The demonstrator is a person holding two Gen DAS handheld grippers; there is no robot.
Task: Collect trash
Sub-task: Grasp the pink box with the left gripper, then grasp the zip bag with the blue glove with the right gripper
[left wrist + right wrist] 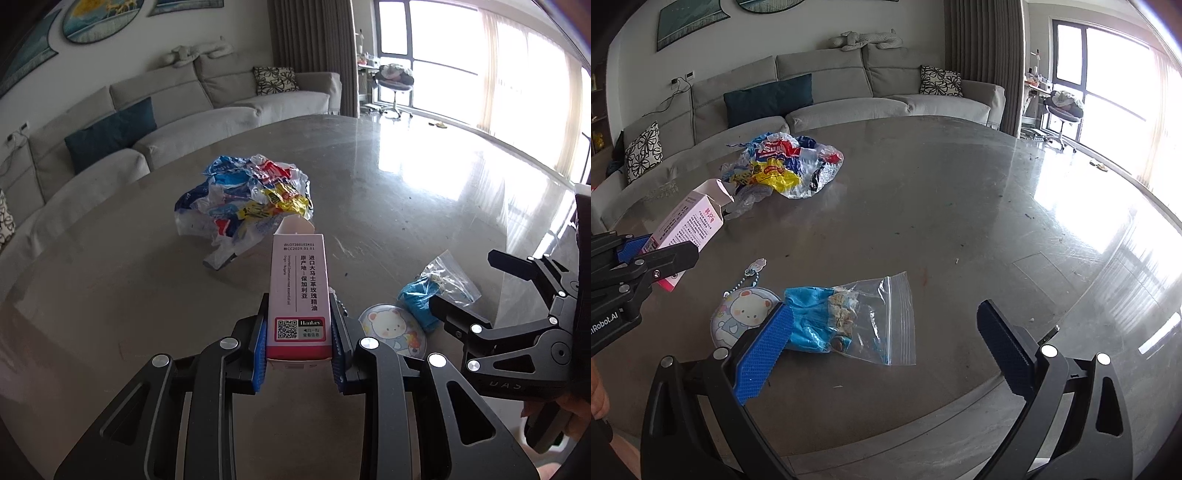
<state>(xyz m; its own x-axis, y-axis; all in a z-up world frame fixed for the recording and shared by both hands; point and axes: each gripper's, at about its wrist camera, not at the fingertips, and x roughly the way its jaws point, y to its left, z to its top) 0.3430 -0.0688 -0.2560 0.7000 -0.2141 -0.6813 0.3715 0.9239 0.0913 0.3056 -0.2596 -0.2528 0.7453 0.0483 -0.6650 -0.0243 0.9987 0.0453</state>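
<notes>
My left gripper [299, 328] pinches the box [300, 291]; my right gripper [886, 332], spread wide, has the zip bag [864, 317] lying crosswise just ahead, nearer to it.

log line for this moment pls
left gripper: shut on pink box | right gripper: open over zip bag | wrapper pile: on table

table [942, 206]: polished stone look, glossy, faintly scratched
carton [299, 295] between left pads: matt printed cardboard
pads [761, 354]: blue, rough textured rubber
zip bag [882, 317] ahead of right gripper: clear glossy plastic
wrappers [251, 195]: crinkled shiny film
</notes>
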